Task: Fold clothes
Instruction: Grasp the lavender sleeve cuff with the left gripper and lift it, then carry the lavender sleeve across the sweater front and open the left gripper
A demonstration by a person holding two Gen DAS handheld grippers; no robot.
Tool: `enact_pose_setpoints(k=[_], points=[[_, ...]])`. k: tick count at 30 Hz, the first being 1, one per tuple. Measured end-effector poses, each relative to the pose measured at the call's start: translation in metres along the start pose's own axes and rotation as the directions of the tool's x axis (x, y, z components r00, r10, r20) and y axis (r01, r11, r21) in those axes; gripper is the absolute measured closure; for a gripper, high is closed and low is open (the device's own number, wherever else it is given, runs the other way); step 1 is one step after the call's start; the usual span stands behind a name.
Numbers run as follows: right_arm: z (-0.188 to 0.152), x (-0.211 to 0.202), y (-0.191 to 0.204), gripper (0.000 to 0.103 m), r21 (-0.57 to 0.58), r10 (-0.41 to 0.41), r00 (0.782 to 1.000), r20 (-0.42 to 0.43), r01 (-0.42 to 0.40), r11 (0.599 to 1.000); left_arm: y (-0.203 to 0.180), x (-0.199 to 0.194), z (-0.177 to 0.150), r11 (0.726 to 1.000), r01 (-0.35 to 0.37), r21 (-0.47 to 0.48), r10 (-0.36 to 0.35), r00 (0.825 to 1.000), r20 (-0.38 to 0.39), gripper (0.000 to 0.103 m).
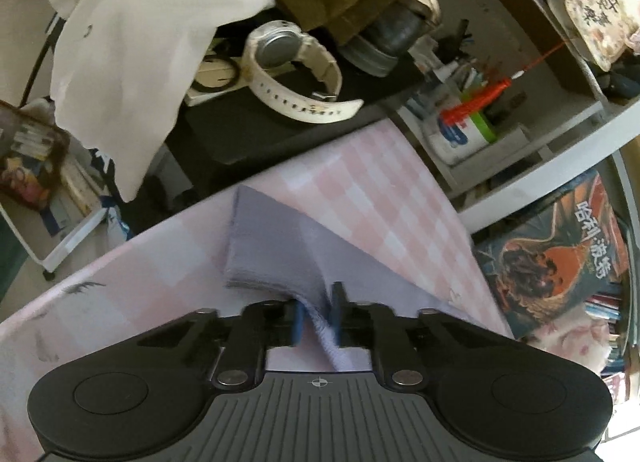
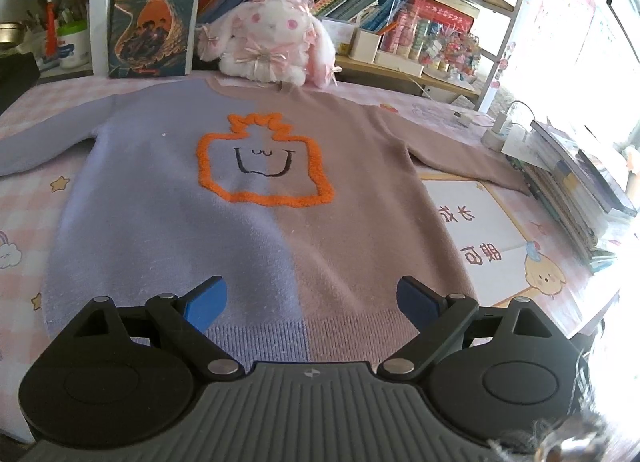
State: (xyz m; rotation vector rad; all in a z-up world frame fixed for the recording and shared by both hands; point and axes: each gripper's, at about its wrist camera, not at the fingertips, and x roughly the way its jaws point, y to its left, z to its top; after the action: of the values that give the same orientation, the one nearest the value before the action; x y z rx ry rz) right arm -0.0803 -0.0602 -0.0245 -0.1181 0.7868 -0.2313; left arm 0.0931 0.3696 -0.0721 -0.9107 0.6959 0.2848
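Right wrist view shows your half-lilac, half-tan knit sweater (image 2: 256, 198) lying flat across the frame's centre on the pink checked tablecloth (image 2: 24, 262), sleeves spread, nothing folded yet. Your right gripper (image 2: 312, 302) hovers over the hem, jaws apart; your left gripper (image 1: 318, 316) pinches the lilac sleeve.

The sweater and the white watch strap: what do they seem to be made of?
Sweater: looks like soft, fuzzy knit, wool or acrylic; ribbed hem, loose fibres, raised looped orange outline.
Watch strap: probably matte rubber or plastic; smooth, with punched holes and dirty marks.
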Motion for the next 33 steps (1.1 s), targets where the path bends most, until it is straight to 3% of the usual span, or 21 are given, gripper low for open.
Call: enact_pose_setpoints(k=[7, 16, 26, 33], points=[[-0.001, 0.008, -0.014, 0.011, 0.001, 0.022, 1.0, 0.004, -0.022, 1.0, -0.016, -0.005, 0.0, 0.998, -0.013, 0.059, 0.01, 0.999, 0.047, 0.1], [0.003, 0.03, -0.057, 0.011, -0.014, 0.088, 0.996, 0.03, -0.087, 0.996, -0.112, -0.039, -0.034, 0.955, 0.052, 0.292, -0.103, 0.981, 0.162, 0.1], [0.023, 0.066, -0.126, 0.011, -0.098, 0.27, 0.961, 0.054, -0.264, 0.959, -0.256, -0.046, -0.126, 0.852, 0.09, 0.516, -0.213, 0.96, 0.184, 0.1], [0.027, 0.084, -0.168, 0.011, -0.093, 0.347, 0.937, 0.046, -0.342, 0.935, -0.327, -0.034, -0.192, 0.776, 0.102, 0.623, -0.246, 0.957, 0.15, 0.1]])
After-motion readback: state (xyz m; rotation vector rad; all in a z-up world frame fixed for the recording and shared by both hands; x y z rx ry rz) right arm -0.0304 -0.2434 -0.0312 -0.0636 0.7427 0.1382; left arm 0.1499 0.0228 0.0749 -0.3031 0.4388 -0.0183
